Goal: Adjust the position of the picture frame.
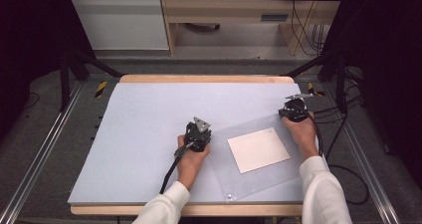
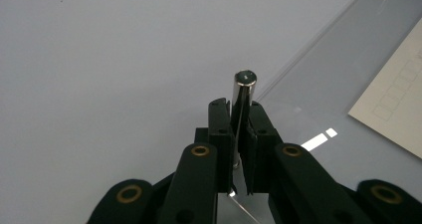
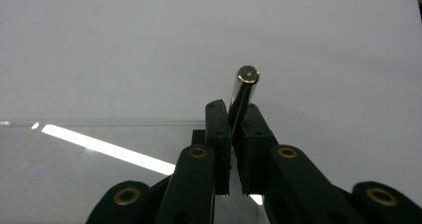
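A clear plastic sheet (image 1: 239, 179) lies on the right half of the grey table top (image 1: 144, 114), with a pale square card (image 1: 259, 150) at its middle. My left gripper (image 1: 199, 135) stands at the sheet's left far corner. In the left gripper view it (image 2: 238, 110) is shut on a short upright metal post (image 2: 245, 87) at the sheet's edge (image 2: 318, 79), and the card (image 2: 398, 109) lies to the right. My right gripper (image 1: 294, 110) stands at the right far corner. In the right gripper view it (image 3: 235, 112) is shut on a similar metal post (image 3: 246, 86) by the sheet (image 3: 74, 184).
A small metal fitting (image 1: 229, 196) sits at the sheet's near corner. The table has a wooden rim (image 1: 199, 78) at the back. Black frame posts (image 1: 64, 69) and cables (image 1: 348, 134) stand beside the table. The left half of the table top is bare.
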Available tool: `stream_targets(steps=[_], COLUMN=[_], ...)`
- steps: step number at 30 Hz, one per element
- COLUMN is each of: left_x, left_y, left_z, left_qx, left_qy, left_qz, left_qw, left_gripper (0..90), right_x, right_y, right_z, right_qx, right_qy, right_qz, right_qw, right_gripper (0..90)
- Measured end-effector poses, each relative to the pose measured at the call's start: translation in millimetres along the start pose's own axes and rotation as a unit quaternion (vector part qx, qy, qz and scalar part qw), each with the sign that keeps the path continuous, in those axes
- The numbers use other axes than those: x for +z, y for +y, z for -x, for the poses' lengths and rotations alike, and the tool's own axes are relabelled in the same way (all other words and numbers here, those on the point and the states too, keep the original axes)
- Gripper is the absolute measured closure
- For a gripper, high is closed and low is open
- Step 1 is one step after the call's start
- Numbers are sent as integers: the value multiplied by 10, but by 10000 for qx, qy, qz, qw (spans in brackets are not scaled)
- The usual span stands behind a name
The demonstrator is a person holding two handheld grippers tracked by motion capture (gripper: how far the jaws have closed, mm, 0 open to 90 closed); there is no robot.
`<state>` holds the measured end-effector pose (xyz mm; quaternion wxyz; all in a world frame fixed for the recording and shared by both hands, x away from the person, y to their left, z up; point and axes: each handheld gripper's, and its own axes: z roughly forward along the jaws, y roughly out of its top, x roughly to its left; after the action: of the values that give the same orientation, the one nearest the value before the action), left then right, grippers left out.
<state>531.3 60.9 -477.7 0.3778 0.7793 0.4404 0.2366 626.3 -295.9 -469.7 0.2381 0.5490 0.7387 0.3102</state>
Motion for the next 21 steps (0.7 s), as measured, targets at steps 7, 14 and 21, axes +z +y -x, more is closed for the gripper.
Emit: stream_targets(steps=[7,14,21], left_x=[-6,-133,-395], left_y=[23,171,322], left_z=[-67,-140,-275], left_qx=[-97,86,269], left_qy=[-226,-244,-178], left_qz=[-70,-67,-27], left_qw=[9997,9996,9995], left_gripper=[845,844,836], right_x=[-33,-186,-430], right_y=[33,162,384], right_z=[-15,-36,-186], right_qx=[6,-108,-265], right_qy=[-64,15,46], right_qz=[-73,-239,-279], right_qw=[10000,9997,9992], right_gripper=[859,859,859])
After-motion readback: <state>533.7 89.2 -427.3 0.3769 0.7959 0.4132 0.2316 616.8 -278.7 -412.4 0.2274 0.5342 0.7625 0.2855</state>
